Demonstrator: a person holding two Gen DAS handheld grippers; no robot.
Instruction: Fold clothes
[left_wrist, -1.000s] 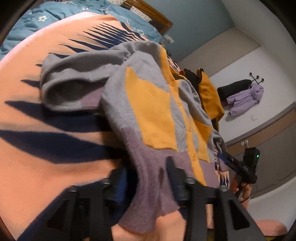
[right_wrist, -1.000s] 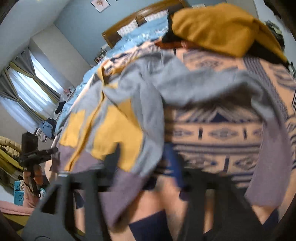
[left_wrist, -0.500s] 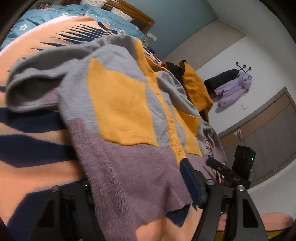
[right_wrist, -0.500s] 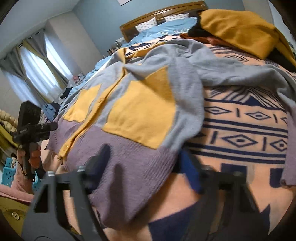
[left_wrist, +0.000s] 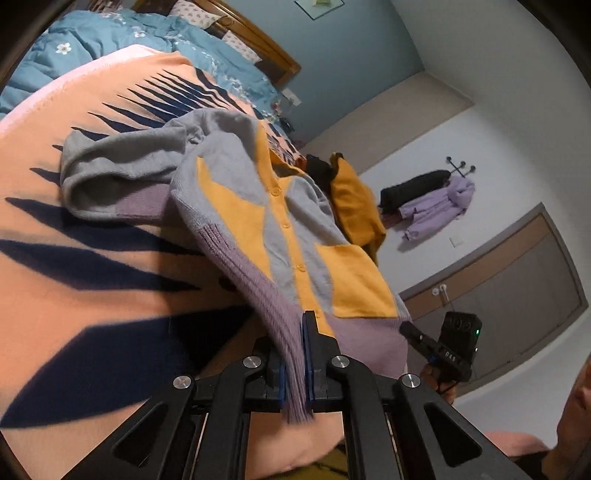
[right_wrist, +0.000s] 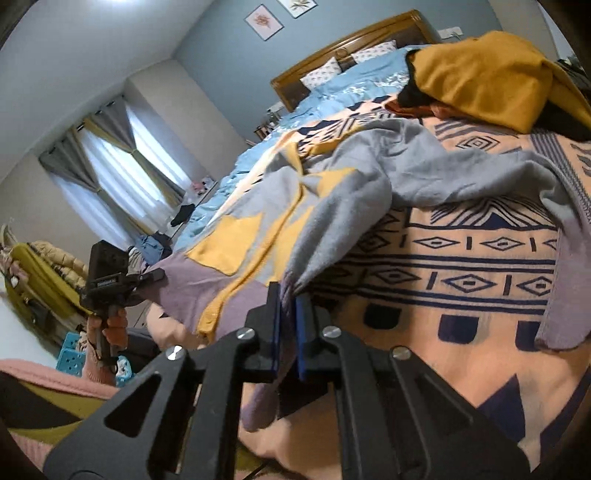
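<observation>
Purple ribbed hem of the cardigan (left_wrist: 258, 206) sits clenched in left tool (left_wrist: 295, 354) and right tool (right_wrist: 287, 325).

The lilac ribbed hem of the grey-and-mustard knitted cardigan (left_wrist: 291, 369) vanishes between the left gripper (left_wrist: 295, 354) pads. The mustard-yellow garment (right_wrist: 480, 70) buries a black one beneath. The patterned peach blanket (right_wrist: 461, 314) runs off-frame.
</observation>
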